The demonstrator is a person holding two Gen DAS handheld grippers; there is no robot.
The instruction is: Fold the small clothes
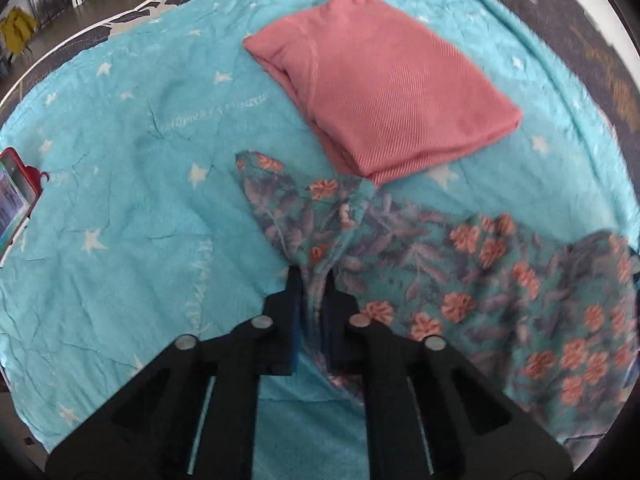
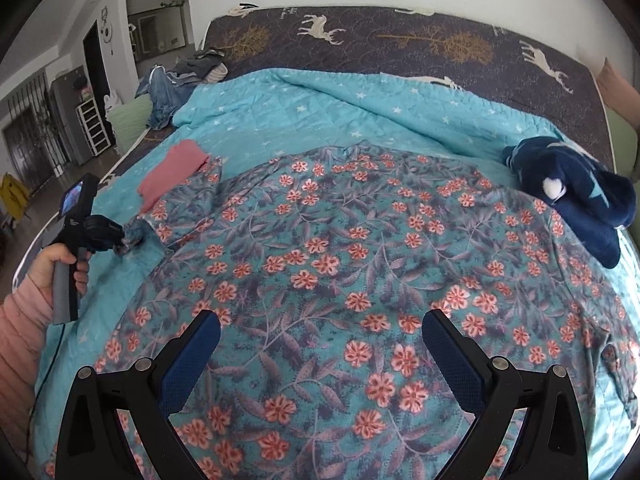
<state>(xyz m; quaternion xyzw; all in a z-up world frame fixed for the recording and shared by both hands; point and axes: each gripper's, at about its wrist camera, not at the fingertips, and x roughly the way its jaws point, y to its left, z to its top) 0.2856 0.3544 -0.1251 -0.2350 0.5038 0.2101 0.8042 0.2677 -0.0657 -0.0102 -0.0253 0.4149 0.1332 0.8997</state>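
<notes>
My left gripper (image 1: 311, 276) pinches a bunched bit of the flowery shirt (image 2: 360, 264) tight between its jaws. The shirt lies spread out flat on the blue star blanket (image 1: 120, 200). My right gripper (image 2: 320, 332) hangs over the shirt with its jaws wide apart, holding nothing. A folded pink top (image 1: 384, 88) sits just beside the shirt's sleeve.

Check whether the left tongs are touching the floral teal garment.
Touching. The left wrist view shows the left tongs shut on a bunched fold of the floral teal garment, cloth pinched between the pads.
</notes>
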